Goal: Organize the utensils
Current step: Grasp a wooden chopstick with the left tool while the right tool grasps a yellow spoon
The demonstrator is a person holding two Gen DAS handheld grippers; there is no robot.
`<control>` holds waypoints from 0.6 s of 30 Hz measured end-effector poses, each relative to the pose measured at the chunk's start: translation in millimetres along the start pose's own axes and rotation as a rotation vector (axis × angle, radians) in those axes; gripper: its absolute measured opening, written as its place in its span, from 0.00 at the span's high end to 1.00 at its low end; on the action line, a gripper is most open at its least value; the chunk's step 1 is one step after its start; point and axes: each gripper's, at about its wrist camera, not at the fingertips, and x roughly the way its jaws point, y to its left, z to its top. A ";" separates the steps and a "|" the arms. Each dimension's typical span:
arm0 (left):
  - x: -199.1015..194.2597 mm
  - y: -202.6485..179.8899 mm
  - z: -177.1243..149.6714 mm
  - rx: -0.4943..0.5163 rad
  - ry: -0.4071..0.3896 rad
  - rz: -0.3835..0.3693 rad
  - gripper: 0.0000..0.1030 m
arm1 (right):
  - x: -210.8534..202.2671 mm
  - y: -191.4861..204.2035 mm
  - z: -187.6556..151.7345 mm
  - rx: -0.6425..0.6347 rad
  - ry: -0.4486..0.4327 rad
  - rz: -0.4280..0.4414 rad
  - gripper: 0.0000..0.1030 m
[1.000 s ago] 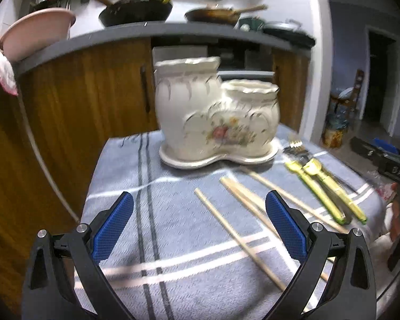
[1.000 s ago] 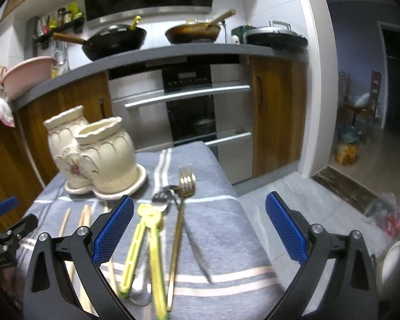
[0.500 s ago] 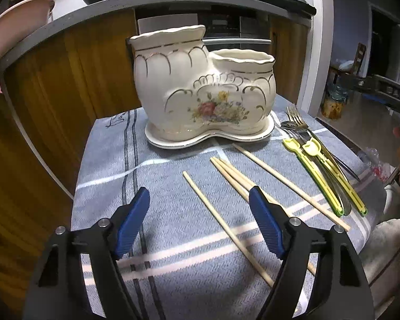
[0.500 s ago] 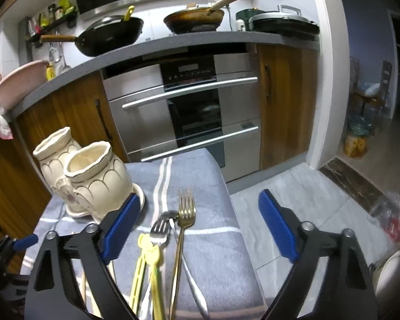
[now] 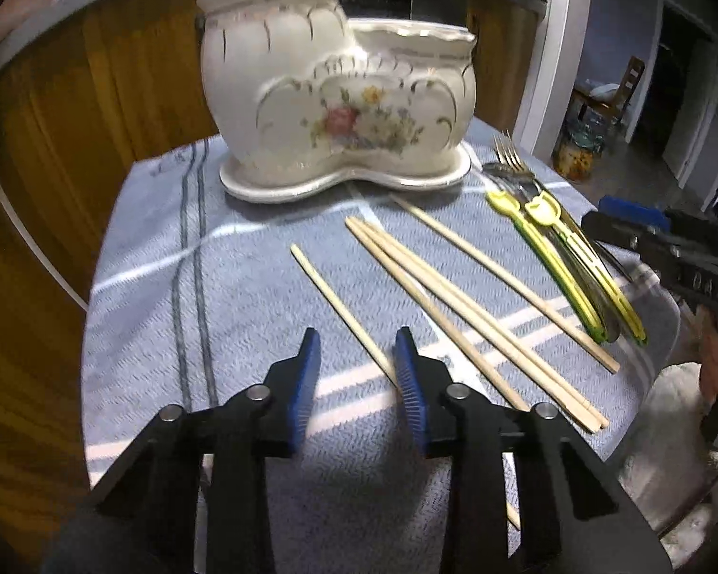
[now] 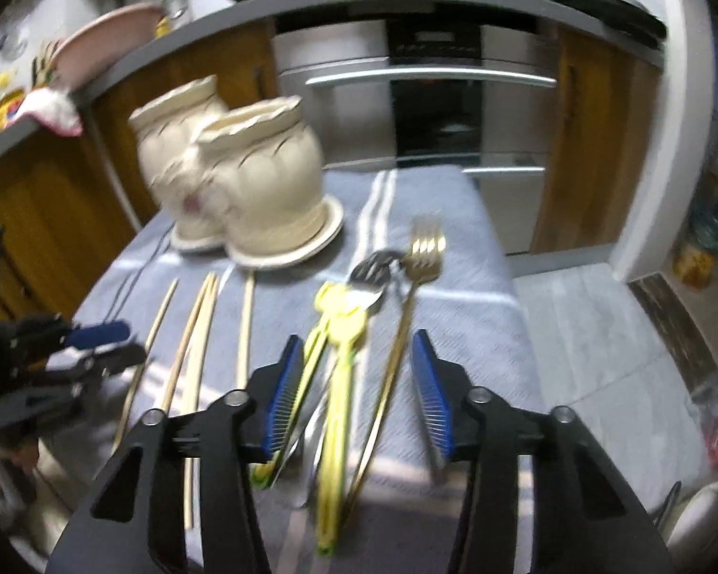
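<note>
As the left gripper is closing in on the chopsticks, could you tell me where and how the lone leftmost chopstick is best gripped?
Grip the leftmost chopstick near its thicker near end, from above, fingers straddling its width. It lies flat on the striped cloth, apart from the chopstick pair, so there is room on both sides. The left gripper hovers open over that end.

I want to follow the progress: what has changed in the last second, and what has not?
Both grippers came down toward the table and narrowed their jaws. The left gripper now straddles the leftmost chopstick; the right gripper brackets the yellow-handled utensils and the gold fork. Nothing is gripped yet. The utensils and the ceramic holder stayed put.
</note>
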 end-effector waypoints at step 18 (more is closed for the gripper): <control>10.3 15.1 11.8 0.029 0.092 -0.046 0.90 | 10.9 -3.5 -4.2 0.048 0.043 0.099 0.90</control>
